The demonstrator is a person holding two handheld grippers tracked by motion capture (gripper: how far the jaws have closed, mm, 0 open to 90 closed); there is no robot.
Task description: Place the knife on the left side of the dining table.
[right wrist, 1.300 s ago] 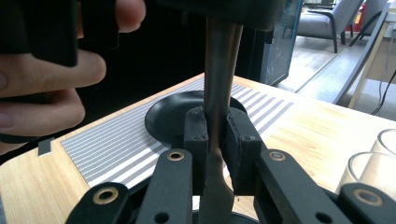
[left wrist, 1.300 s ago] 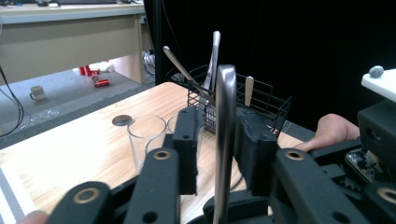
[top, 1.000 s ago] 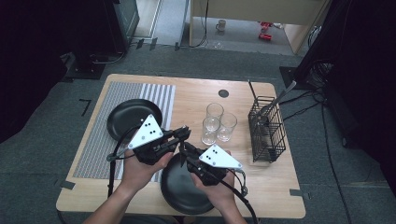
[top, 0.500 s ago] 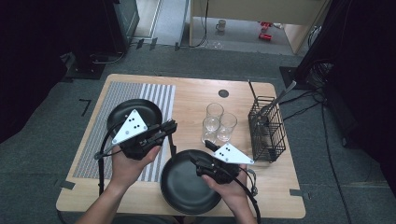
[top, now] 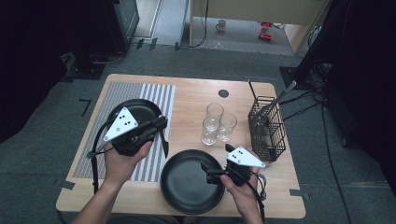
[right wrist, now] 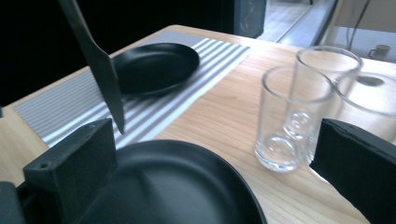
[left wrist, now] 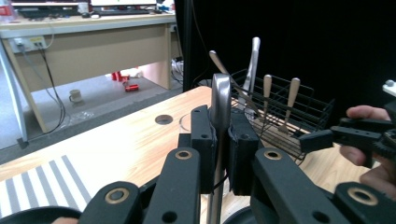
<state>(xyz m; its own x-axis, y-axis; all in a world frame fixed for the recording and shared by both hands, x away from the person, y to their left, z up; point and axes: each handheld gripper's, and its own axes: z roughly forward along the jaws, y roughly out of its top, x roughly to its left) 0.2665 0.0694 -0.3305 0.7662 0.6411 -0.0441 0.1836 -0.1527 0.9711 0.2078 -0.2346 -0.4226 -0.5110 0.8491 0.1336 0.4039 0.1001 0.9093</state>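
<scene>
Clamping knife (top: 164,141) in left tool (top: 159,125), blade tip pointing down, long axis near vertical; right tool (top: 208,173) just opened, empty.

No readable text, labels, brands or numbers anywhere; the only marks were black dots on the grey plate (top: 122,122) of the left gripper (top: 162,131) and on the plate (top: 243,157) of the right gripper (top: 208,171), no characters

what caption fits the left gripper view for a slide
Left tongs clamp an upright knife, cutlery basket behind.
</scene>
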